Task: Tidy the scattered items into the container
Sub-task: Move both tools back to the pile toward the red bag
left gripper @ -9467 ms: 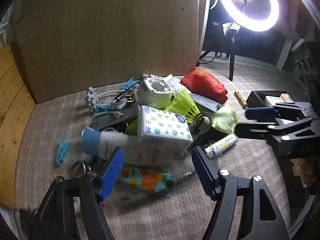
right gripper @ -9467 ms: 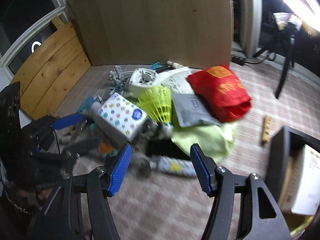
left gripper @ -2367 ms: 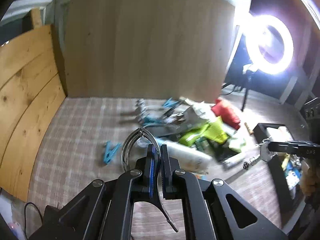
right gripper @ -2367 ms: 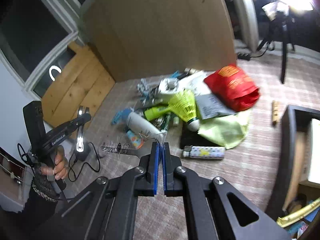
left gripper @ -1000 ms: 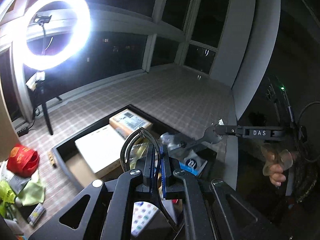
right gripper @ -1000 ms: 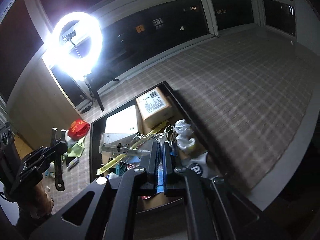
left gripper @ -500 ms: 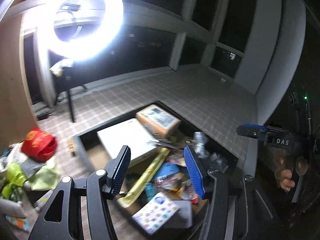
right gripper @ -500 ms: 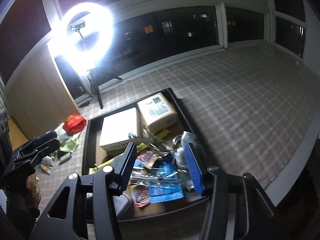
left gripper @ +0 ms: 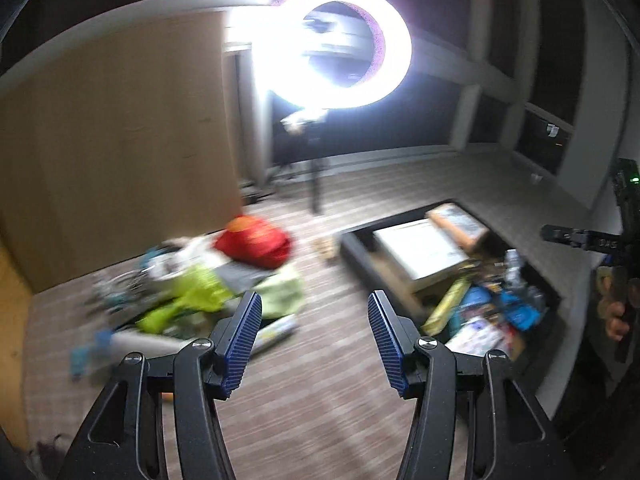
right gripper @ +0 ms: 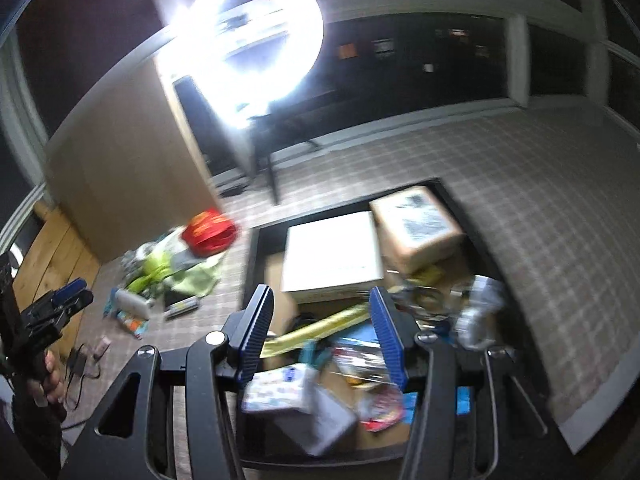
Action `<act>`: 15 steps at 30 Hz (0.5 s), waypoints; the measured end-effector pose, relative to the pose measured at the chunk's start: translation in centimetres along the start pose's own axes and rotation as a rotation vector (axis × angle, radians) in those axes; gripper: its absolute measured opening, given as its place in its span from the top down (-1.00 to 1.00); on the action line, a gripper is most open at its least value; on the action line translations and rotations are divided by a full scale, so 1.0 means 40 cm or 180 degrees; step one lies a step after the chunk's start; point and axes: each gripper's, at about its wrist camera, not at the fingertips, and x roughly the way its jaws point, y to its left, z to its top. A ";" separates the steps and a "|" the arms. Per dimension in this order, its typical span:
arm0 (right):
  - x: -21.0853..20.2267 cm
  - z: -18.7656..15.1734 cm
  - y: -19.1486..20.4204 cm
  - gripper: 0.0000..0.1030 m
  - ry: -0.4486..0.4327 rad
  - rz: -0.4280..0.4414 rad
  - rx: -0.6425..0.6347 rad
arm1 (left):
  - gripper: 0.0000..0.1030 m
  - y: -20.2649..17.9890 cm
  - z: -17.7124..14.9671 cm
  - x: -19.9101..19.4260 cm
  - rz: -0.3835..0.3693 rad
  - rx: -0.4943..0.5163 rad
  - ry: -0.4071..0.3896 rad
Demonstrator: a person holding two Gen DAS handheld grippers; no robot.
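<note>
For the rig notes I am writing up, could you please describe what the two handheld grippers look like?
Both look alike. The left gripper and the right gripper each have two black skeletal fingers with triangular cut-outs and silver screw heads at the joints. Each finger ends in a flat, ribbed blue pad. Seen from the left wrist camera, the right gripper's black body carries small white lettering. No sleeves can be made out.

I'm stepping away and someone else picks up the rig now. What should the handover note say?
Left gripper: open, empty, facing the floor between pile and box.
Right gripper: open, empty, over the box.
Box: already holds cartons, packets and small items.
Pile: red bag, green cloth, white bottle and other bits lie on the floor.
Done: part of the clutter is boxed.
Left: the pile.
</note>
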 end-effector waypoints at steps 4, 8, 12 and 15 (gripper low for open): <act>0.052 0.014 0.107 0.04 0.0062 0.0237 -0.0241 | -0.02 0.127 -0.035 -0.048 0.0327 -0.0200 0.0010; 0.101 0.034 0.200 0.04 0.0124 0.0434 -0.0418 | -0.02 0.251 -0.054 -0.106 0.0608 -0.0415 -0.0018; 0.153 0.060 0.285 0.04 0.0193 0.0583 -0.0565 | -0.02 0.345 -0.060 -0.148 0.0801 -0.0517 -0.0060; 0.193 0.072 0.344 0.04 0.0255 0.0686 -0.0698 | -0.03 0.394 -0.065 -0.140 0.0807 -0.0549 -0.0017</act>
